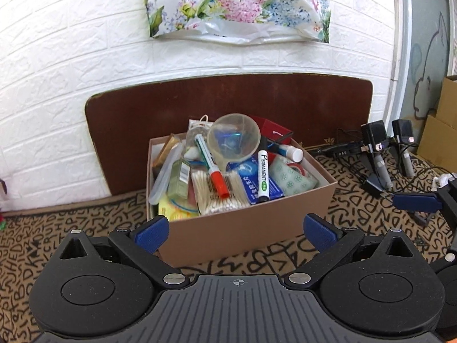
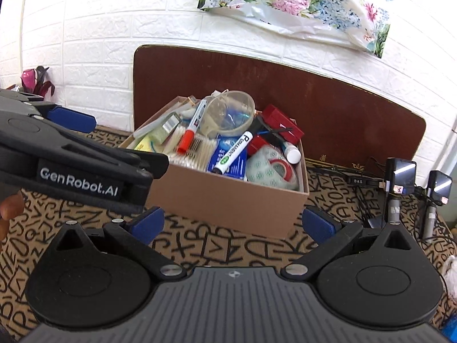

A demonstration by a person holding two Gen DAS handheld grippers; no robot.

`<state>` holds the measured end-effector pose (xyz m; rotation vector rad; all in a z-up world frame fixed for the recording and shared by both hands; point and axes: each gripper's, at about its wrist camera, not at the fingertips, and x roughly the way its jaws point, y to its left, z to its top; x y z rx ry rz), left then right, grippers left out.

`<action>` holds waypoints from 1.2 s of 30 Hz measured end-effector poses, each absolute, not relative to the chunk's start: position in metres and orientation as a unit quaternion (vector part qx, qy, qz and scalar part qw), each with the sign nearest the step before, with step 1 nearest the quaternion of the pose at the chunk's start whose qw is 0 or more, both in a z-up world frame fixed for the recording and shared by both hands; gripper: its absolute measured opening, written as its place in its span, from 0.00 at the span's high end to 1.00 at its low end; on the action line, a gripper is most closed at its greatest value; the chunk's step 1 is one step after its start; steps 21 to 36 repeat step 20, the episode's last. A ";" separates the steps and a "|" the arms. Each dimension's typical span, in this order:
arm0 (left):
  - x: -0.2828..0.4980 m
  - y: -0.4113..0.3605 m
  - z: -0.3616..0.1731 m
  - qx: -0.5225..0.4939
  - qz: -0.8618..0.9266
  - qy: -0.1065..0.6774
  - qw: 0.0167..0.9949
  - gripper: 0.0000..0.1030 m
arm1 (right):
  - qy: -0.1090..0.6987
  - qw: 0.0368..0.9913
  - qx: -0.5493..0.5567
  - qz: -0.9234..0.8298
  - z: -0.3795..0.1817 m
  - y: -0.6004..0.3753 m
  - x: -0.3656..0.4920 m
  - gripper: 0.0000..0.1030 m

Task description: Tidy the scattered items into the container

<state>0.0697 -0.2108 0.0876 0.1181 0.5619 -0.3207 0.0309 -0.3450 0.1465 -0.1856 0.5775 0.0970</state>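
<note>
The white brick wall (image 1: 71,57) backs everything, with a flowered plastic bag (image 1: 240,5) hanging on it and a dark brown board (image 1: 300,108) leaning against it, probably just stored there out of the way. In front of the board, the counter (image 1: 71,228) wears a cloth printed with black letters, and on it sits the cardboard box (image 1: 251,223), set near the middle so both hands can reach it. The box is heaped above its rim: a clear plastic bowl (image 1: 233,137) rides on top, a pack of cotton swabs (image 1: 220,194) lies at the front, a black-capped marker (image 1: 263,175) and a red-capped marker (image 1: 212,167) rest across the pile, and a roll of tape (image 2: 278,168) is tucked at the right side. No loose items show on the cloth nearby, so the tidying looks close to finished. The left gripper (image 1: 234,228) hovers just in front of the box's near wall, jaws spread wide and holding nothing, the box centred between them. The right gripper (image 2: 232,224) hangs likewise before the box's near corner, jaws wide apart and empty, with the box ahead and slightly left.
</note>
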 end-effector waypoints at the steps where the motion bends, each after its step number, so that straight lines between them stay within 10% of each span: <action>1: 0.069 -0.211 0.087 0.058 -0.157 0.276 0.947 0.00 | 0.283 0.953 -0.094 0.047 0.147 -0.344 0.028 0.01; 36: 0.069 -0.211 0.079 0.054 -0.174 0.290 0.940 0.00 | 0.300 0.949 -0.085 0.038 0.140 -0.347 0.028 0.01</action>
